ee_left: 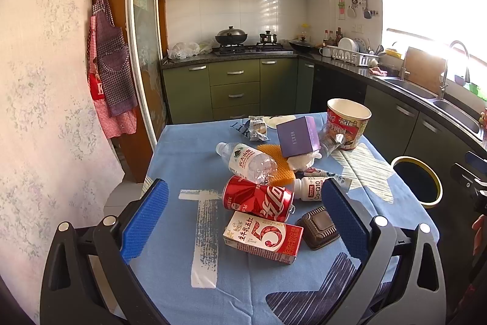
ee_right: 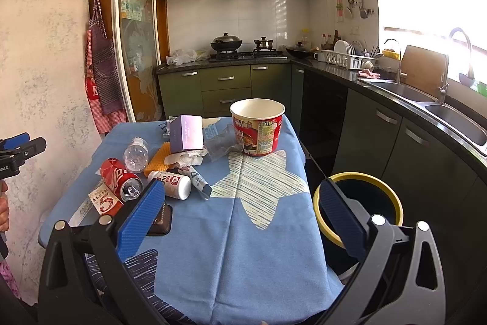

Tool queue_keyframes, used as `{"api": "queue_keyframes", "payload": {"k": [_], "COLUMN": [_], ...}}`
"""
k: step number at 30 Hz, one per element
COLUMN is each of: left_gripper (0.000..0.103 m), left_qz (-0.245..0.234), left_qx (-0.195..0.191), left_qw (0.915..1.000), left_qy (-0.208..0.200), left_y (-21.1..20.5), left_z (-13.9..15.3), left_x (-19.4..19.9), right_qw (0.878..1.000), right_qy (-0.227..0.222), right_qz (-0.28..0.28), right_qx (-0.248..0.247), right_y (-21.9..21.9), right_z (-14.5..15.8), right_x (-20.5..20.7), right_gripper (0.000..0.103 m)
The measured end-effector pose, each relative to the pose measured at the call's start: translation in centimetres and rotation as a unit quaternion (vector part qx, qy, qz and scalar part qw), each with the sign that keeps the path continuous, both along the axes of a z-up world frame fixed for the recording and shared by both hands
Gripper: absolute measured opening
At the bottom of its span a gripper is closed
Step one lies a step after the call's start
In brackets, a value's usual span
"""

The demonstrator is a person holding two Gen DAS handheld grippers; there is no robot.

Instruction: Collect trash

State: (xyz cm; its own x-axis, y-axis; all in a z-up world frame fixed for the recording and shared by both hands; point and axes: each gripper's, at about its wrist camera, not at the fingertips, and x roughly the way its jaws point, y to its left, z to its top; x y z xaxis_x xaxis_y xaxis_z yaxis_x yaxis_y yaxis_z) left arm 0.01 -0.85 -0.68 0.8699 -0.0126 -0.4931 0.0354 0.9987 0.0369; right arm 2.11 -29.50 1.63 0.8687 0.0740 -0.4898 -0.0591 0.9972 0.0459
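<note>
Trash lies on a blue tablecloth [ee_left: 194, 160]: a red cola can [ee_left: 258, 198], a red-white milk carton [ee_left: 263, 236], a brown plastic tray [ee_left: 318, 229], a clear water bottle [ee_left: 246, 162], a white Co-Q10 bottle [ee_left: 313, 188], a purple box [ee_left: 298, 139] and a red noodle cup [ee_left: 348, 122]. My left gripper [ee_left: 243, 212] is open, above the near table with the carton between its fingers' line of sight. My right gripper [ee_right: 243, 212] is open over the tablecloth [ee_right: 243, 249]. The yellow-rimmed trash bin [ee_right: 392, 200] stands right of the table, also in the left wrist view [ee_left: 417, 180].
The same pile shows in the right wrist view: cola can [ee_right: 120, 177], noodle cup [ee_right: 258, 128], purple box [ee_right: 187, 133]. Kitchen counter with sink [ee_right: 450, 114] runs along the right. Aprons [ee_left: 111, 72] hang on the left wall. Stove [ee_left: 249, 46] stands at the back.
</note>
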Motion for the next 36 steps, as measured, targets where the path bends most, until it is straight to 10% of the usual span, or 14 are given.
{"api": "queue_keyframes", "payload": {"k": [36], "left_gripper": [0.099], "left_qz": [-0.011], "left_qx": [0.004], "left_qw": [0.9999], "left_qy": [0.011], "left_y": [-0.43], "left_z": [-0.39], "left_x": [0.37], "right_qw": [1.0], "right_qy": [0.011], "right_qz": [-0.005], "right_qx": [-0.002], "right_y": [0.59], "right_z": [-0.6], "right_x": [0.64], "right_gripper": [0.097]}}
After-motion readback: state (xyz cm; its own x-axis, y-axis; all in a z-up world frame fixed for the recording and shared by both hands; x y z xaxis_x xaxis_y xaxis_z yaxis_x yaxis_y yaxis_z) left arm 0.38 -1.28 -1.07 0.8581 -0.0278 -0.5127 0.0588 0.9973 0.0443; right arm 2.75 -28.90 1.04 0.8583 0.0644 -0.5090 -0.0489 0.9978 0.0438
